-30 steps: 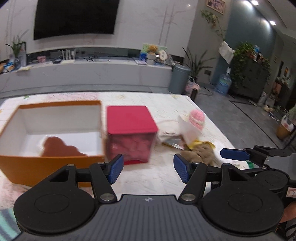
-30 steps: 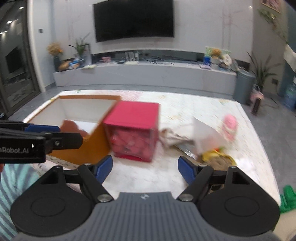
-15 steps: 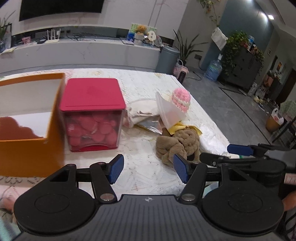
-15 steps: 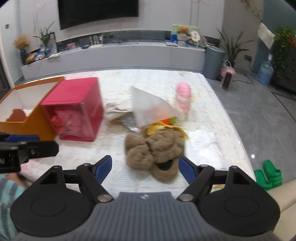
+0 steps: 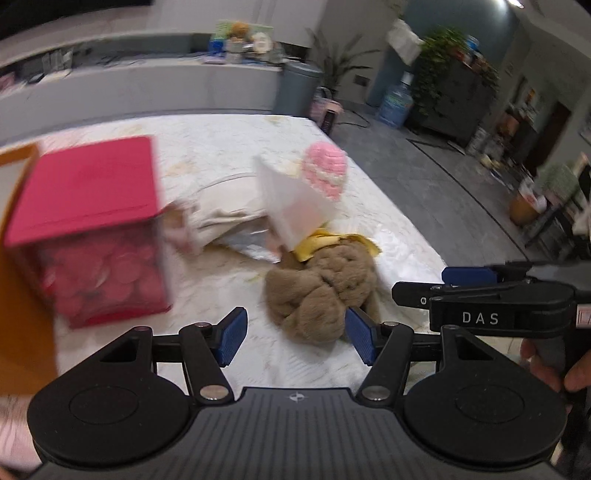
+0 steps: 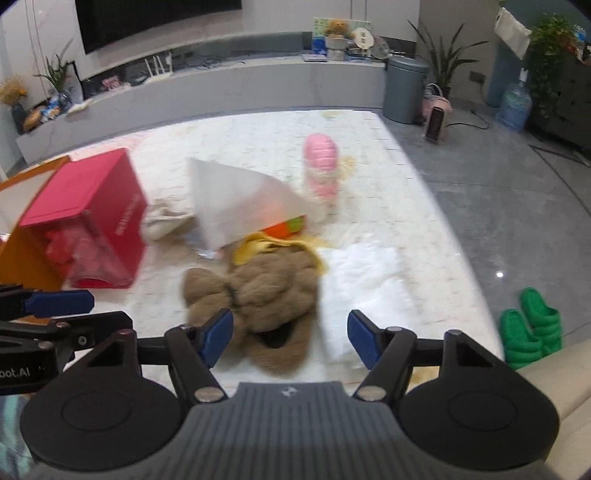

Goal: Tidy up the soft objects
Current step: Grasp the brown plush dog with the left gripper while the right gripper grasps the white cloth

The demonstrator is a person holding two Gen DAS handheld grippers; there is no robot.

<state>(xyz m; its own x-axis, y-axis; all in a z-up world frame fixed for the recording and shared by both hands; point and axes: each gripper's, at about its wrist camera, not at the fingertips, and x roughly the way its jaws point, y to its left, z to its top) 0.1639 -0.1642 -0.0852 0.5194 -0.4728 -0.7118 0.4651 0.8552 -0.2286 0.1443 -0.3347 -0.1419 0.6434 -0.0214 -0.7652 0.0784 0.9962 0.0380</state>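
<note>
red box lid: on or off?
On. The red lid sits flat across the clear box, closing the top; pink contents show through the wall.

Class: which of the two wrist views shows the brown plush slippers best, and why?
The right wrist view: the brown slippers lie near the middle, both visible, with one dark opening facing the camera. The left wrist view shows them lower and to the side, bunched into one lump, partly hidden behind a tong pad.

Home living room, probably: wall-mounted TV (image 6: pixel 155 18) over a long grey media console (image 6: pixel 221 85), potted plants (image 6: pixel 443 55), grey bin (image 6: pixel 404 90), water jug (image 6: pixel 513 107), green slippers (image 6: pixel 532 328) on glossy tile floor (image 6: pixel 498 192), teddy bear (image 6: pixel 336 27) on the console.
</note>
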